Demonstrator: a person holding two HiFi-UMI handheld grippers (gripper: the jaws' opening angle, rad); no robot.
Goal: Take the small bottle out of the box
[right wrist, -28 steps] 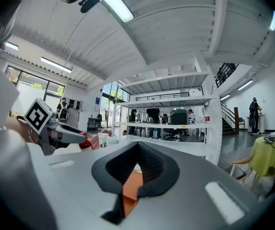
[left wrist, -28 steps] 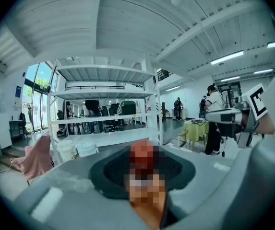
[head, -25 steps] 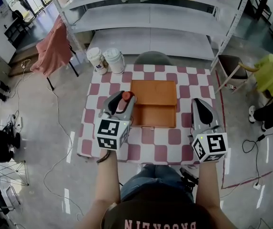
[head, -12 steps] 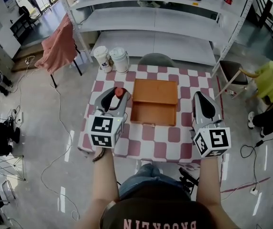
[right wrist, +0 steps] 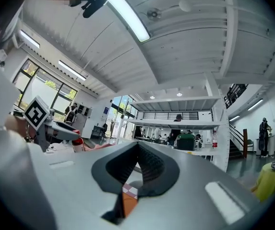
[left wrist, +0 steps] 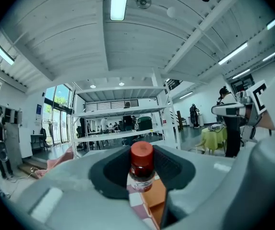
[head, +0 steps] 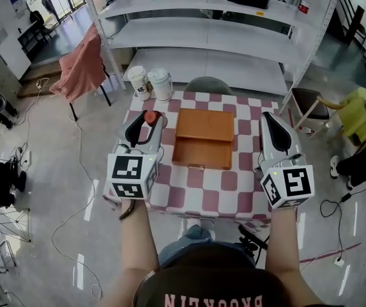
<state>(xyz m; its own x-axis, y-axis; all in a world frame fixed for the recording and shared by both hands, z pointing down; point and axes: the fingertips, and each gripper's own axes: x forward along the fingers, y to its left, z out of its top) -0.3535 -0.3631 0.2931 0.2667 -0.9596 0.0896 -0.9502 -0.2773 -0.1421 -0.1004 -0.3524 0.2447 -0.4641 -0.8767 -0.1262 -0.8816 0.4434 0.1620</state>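
Observation:
A small bottle [head: 150,116] with a red cap and a dark body stands upright between the pads of my left gripper [head: 147,120], which is shut on it. The bottle hangs above the table to the left of the open orange box [head: 204,147], outside it. In the left gripper view the bottle [left wrist: 141,169] fills the gap between the jaws, with the box's corner below it. My right gripper [head: 269,121] hovers right of the box, its jaws closed together with nothing between them; in the right gripper view [right wrist: 138,146] the tips meet.
The red-and-white checkered table [head: 234,184] carries two white lidded cups [head: 138,82] [head: 161,84] at its far left corner. A grey chair back [head: 207,85] and metal shelves [head: 202,34] stand behind. A pink cloth hangs over a chair [head: 80,66] at left; cables lie on the floor.
My left gripper has carried the bottle leftward, away from the box's edge. The right gripper has stayed beside the box, still shut.

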